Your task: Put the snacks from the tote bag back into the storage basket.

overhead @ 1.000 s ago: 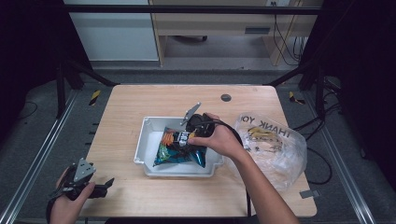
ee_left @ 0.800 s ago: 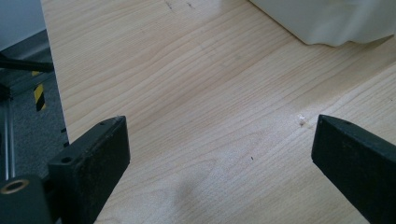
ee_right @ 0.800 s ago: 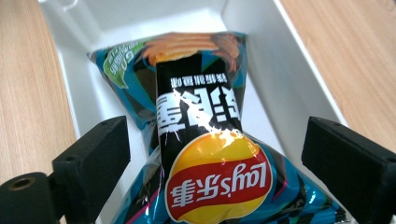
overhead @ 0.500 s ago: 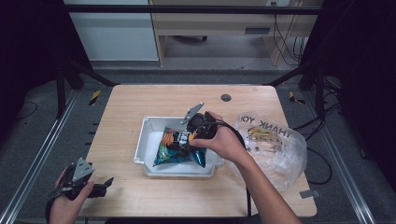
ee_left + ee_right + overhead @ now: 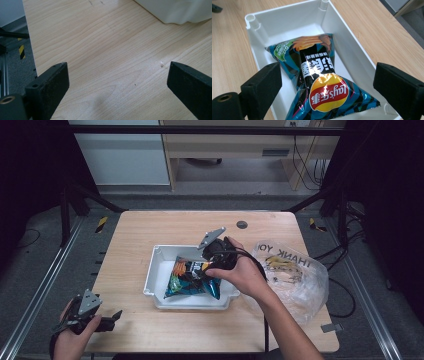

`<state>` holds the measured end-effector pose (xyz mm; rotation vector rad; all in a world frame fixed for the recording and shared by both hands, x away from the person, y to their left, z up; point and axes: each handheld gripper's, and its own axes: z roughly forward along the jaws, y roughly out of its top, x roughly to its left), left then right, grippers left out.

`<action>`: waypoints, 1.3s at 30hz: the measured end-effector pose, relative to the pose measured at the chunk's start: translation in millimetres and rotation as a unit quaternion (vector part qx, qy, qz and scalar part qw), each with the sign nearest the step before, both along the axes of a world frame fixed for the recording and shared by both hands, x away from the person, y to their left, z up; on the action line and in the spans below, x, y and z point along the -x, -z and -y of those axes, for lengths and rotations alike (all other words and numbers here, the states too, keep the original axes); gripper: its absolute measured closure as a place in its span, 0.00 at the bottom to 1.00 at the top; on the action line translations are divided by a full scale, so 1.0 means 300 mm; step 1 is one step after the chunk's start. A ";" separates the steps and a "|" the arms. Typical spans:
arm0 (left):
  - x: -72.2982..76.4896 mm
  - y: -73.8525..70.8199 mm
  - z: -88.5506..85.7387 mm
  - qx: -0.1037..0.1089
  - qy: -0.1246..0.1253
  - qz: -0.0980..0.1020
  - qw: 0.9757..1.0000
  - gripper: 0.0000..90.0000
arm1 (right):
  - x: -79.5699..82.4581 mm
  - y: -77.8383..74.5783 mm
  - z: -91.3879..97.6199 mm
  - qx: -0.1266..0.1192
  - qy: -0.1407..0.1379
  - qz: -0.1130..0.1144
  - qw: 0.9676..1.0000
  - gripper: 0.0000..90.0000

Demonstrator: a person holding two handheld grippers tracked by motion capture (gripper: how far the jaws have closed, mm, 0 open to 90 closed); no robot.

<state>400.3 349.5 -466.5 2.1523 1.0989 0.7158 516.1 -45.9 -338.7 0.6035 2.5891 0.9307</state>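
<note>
L gripper (image 5: 107,320) sits at the near left corner of the light wooden table (image 5: 150,227), held low in the person's left hand (image 5: 70,340), jaws wide apart w/ nothing between them; in the left gripper view they frame bare wood, w/ a corner of the white rectangular plastic bin (image 5: 175,11) at top right. The bin (image 5: 160,265) stands mid-table, well apart from the L gripper. Inside it lies the blue and black foil chip bag w/ a red-yellow logo (image 5: 192,280), flat on the bin floor and slightly crumpled, its far end toward the bin's back wall. R gripper (image 5: 202,270) hangs just over the bag, held by the person's right hand (image 5: 242,272); in the right gripper view its jaws stand wide open either side of the bag (image 5: 319,82), not touching it. Just right of the bin, touching or nearly so, a clear crumpled plastic bag w/ "THANK YOU" print (image 5: 292,275) rests on the table. A small dark round disc (image 5: 242,224) sits near the table's far edge.
</note>
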 end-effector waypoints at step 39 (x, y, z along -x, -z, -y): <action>0.012 0.002 0.006 -0.002 -0.004 0.000 1.000 0.04 | 0.121 -0.084 0.195 -0.084 0.123 0.051 0.987 0.06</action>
